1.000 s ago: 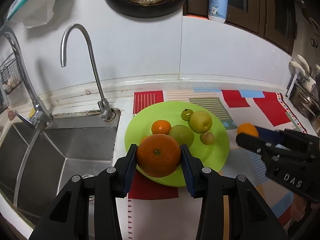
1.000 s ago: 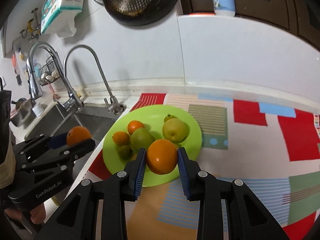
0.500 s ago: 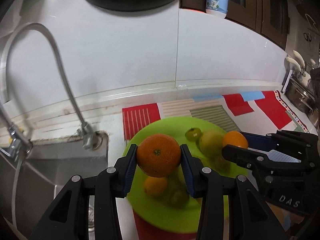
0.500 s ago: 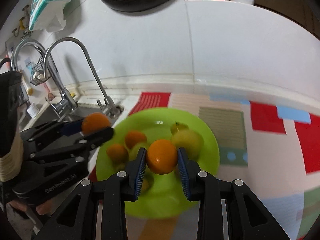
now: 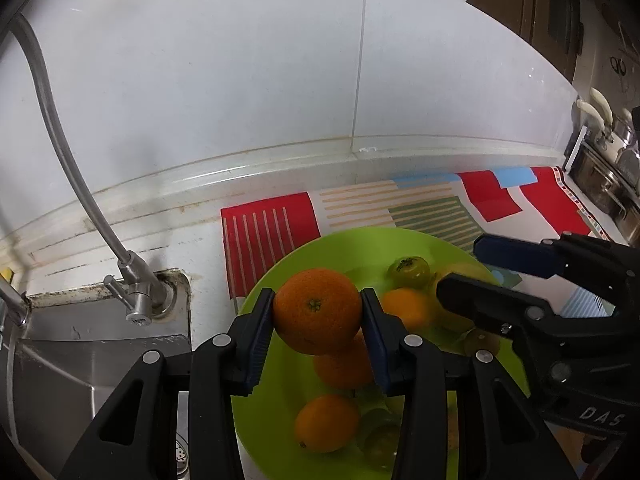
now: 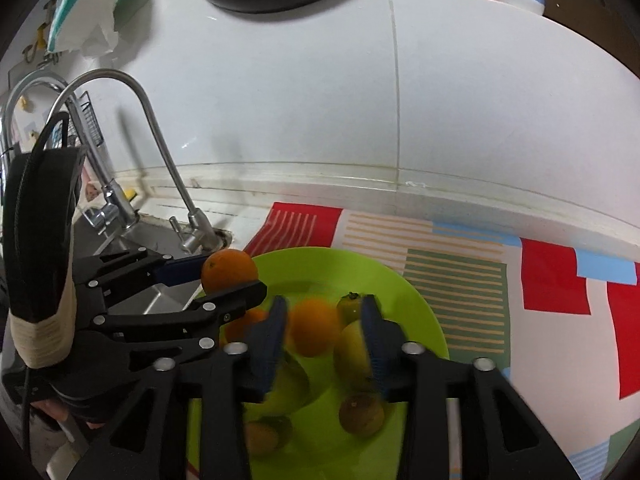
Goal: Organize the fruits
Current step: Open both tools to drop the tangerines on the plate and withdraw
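Note:
My left gripper (image 5: 317, 300) is shut on a large orange (image 5: 318, 312) and holds it above the near left part of the green plate (image 5: 272, 420). My right gripper (image 6: 325, 304) hangs over the plate's middle with its jaws opening. A small orange (image 6: 314, 332), blurred, lies between the pads, with a gap on its right side. On the plate lie two mandarins (image 5: 326, 422), a yellow-green pear (image 6: 352, 352), a small green fruit (image 5: 408, 272) and a brown fruit (image 6: 361, 414). The left gripper (image 6: 232, 276) also shows at the left of the right wrist view.
A steel sink (image 5: 80, 380) with a curved faucet (image 5: 132, 300) lies left of the plate. The plate rests on a colourful patterned mat (image 5: 272, 228) that runs right along the counter. The white tiled wall is close behind. Metal pots (image 5: 608, 184) stand at the far right.
Both grippers have come forward and lower over the green plate. The right jaws have spread and let go of the small orange. The left keeps its grip on the large orange.

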### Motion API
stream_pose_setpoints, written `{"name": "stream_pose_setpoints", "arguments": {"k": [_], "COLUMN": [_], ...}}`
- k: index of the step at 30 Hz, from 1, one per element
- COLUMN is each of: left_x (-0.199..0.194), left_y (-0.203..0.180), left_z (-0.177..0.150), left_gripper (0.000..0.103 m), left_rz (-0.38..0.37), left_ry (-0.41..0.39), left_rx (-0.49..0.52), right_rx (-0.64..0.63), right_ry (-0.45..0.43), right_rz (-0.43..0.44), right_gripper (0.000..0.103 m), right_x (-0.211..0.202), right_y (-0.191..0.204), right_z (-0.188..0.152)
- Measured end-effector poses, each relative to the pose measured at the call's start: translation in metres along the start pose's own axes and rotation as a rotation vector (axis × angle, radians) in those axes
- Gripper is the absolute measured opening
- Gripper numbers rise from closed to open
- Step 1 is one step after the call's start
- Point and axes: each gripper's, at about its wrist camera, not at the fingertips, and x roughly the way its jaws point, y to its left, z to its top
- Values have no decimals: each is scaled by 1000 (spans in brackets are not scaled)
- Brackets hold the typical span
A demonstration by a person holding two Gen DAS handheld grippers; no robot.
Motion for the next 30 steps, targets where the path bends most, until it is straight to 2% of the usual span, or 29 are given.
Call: {"name": "stream_pose_setpoints", "arguments": {"k": [2,11,13,23,28,30], "left_x": [-4,-42,-51,-112,-143,-155], "left_y": [-2,-18,-21,-42,-56,-64], "left_z": [-1,-4,-6,-34,-52,-59], "left_gripper": [47,53,54,66,75,82], "left_rz": [16,33,41,137,166,178], "left_ry": [-10,-75,-83,-124,-155,-170], "left_rx": [1,12,2,-67,-102,-107], "right_rx": [9,57,67,74,70,72], "right_ry": [-16,-43,-57,-137,-165,-181], "right_rz": [-10,-64,-79,-165,-199,-210], "right_gripper": [45,45,53,68,79,83], "right_x": [-4,-36,-44,-105,-135,-149], "right_y": [-1,-6,-8,-12,-13,-13], "right_z": [-1,-15,-18,-38,-53,-60]}}
